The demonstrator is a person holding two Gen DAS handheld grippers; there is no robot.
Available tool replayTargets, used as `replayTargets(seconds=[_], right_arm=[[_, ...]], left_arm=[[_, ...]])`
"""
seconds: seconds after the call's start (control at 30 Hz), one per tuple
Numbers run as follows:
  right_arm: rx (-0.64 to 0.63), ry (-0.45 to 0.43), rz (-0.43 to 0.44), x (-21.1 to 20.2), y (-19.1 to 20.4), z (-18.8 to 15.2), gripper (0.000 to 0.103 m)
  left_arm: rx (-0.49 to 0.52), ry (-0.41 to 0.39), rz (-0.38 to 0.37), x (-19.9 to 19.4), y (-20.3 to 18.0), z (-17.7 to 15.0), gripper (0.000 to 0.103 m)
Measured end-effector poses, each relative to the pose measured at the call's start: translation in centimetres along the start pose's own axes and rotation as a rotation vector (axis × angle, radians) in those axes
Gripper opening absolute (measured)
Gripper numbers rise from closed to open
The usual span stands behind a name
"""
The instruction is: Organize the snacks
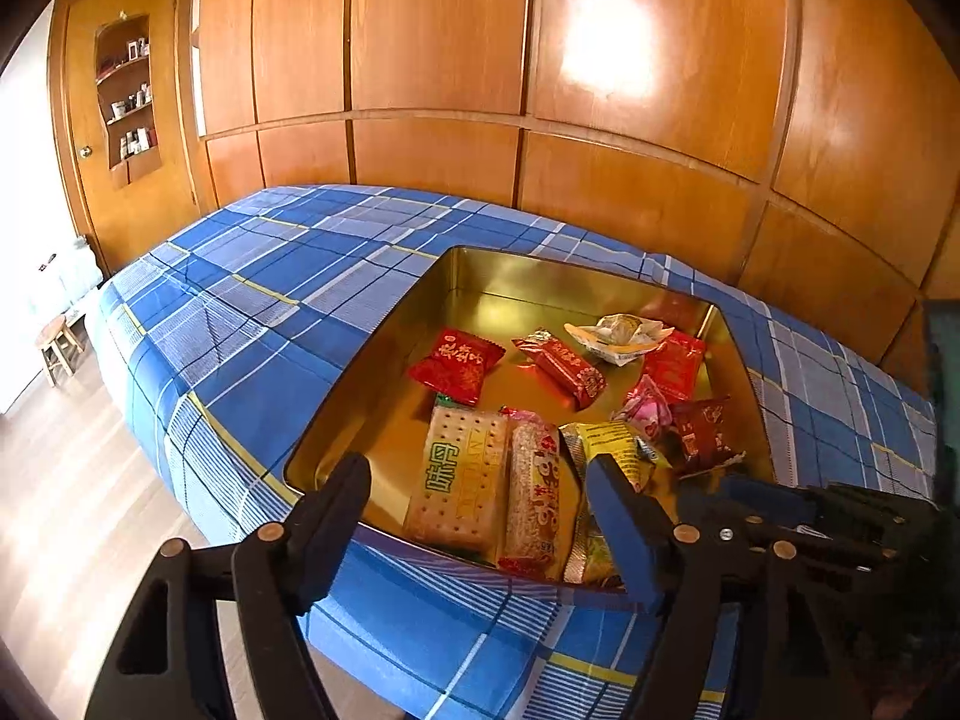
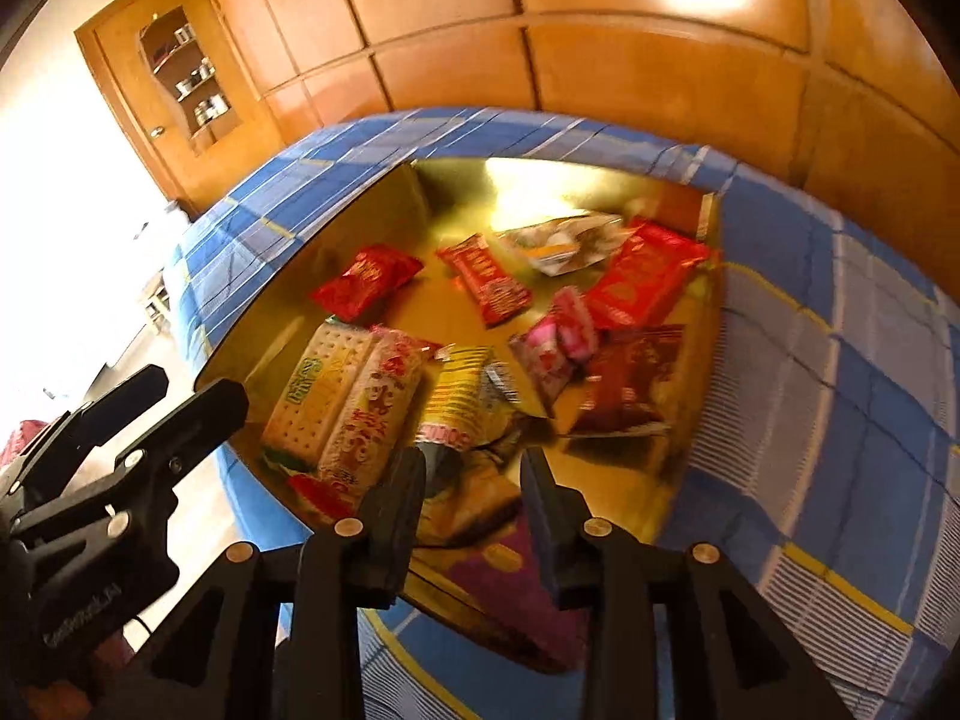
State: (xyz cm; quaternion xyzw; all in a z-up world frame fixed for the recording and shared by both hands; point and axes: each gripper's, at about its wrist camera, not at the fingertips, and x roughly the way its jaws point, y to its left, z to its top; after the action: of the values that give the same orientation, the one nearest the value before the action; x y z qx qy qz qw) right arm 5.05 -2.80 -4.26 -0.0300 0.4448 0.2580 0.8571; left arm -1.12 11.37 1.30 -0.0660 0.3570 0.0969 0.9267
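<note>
A gold tin lies on the bed and holds several wrapped snacks. At its near edge are a cracker pack, a pink rice bar and a yellow pack. Further in lie red packs, a pink one and a white wrapper. My left gripper hangs open above the cracker pack, touching nothing. My right gripper hovers over the tin's near right corner. Its fingers stand narrowly apart and a brownish pack lies below the gap, not pressed. This view is blurred.
A blue plaid sheet covers the bed around the tin. Wooden wardrobe panels rise behind it. A door with a shelf niche stands far left, above wooden floor and a small stool.
</note>
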Motion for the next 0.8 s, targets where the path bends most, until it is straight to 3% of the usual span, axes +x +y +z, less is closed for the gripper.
replayTargets(seconds=[0.47, 0.8], right_arm=[[0.078, -0.196, -0.268, -6.0, -3.1, -4.0, 0.037], [0.103, -0.205, -0.279, -6.4, -3.8, -4.8, 0.037]], left_arm=[[0.089, -0.055, -0.067, -2.3, -4.3, -1.7, 0.087], [0.123, -0.085, -0.068, -3.3, -5.0, -1.7, 0.092]])
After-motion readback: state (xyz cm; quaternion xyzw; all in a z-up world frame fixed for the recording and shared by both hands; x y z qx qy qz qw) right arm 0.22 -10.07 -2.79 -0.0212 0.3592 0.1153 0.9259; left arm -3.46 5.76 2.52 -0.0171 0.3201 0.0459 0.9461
